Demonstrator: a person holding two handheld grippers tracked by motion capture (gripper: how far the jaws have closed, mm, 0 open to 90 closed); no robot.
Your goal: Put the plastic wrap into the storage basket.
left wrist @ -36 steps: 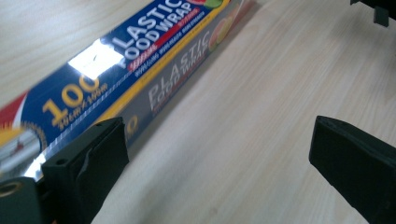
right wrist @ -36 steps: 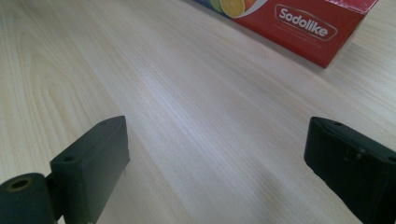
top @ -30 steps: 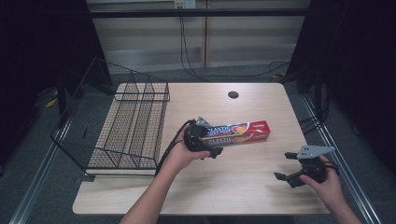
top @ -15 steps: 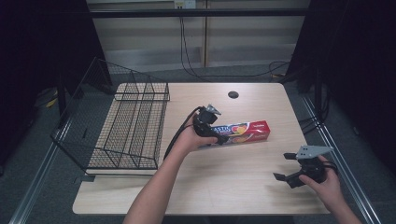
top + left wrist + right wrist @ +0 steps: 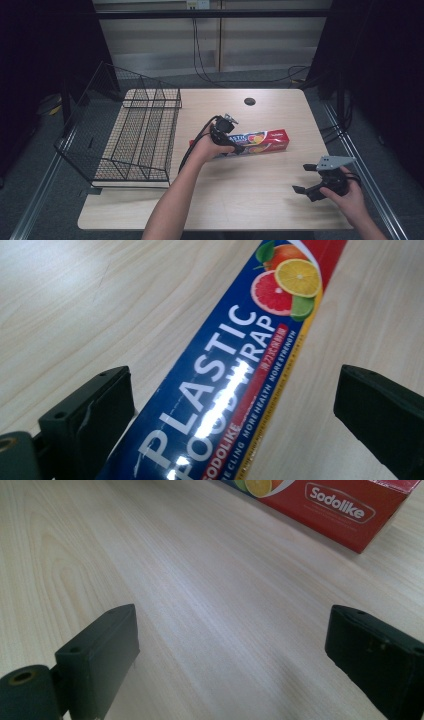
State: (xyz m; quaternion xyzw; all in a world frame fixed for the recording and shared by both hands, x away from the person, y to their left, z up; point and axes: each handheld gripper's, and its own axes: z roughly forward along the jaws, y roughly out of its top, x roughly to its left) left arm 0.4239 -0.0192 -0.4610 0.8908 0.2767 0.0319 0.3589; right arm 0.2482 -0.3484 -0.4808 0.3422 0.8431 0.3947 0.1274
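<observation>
Light wood table is carrying a red-and-blue plastic food wrap box, which is lying flat near its middle, well right of the black wire rack standing at the left edge. The left gripper is hanging directly over the box's left part with its jaws spread wide; in the left gripper view the box is running between them, neither jaw touching it. The right gripper is being held near the table's right front corner, jaws likewise spread apart and gripping nothing, with the box's red end lying well beyond them.
</observation>
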